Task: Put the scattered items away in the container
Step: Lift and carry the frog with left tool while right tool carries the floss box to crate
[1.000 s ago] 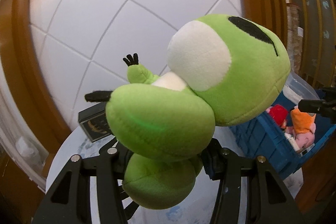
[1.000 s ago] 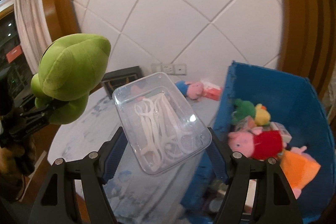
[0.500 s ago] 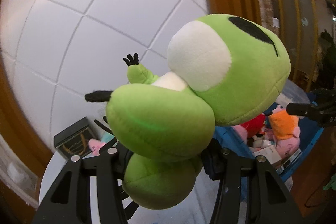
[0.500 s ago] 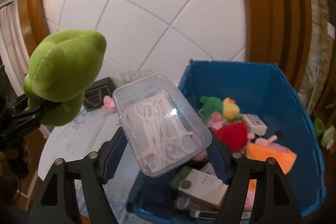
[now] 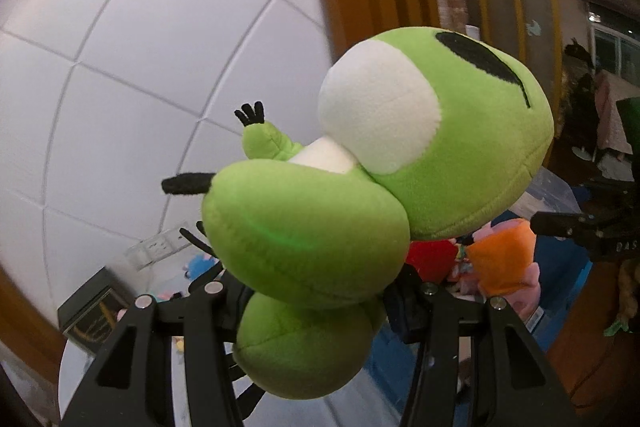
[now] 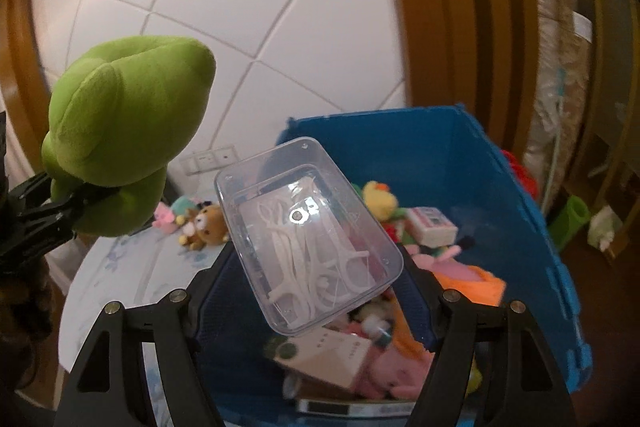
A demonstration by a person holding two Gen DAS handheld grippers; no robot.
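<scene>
Below the right gripper (image 6: 308, 291) sits the big blue plastic crate (image 6: 520, 227), part-filled with toys. Our left gripper (image 5: 316, 291) clamps the soft green plush frog (image 5: 360, 187) by its lower body, held up in the air beside the crate; we judge it light and squashy, safe to pinch anywhere thick. Our right gripper grips the clear rigid plastic box of white floss picks (image 6: 308, 251) by its long sides, above the crate opening. We judge it light but slick and brittle, so keep the hold on the flat walls.

Pale table (image 6: 132, 275), small plush toys (image 6: 202, 223), blue bin (image 6: 516, 211) on it
</scene>
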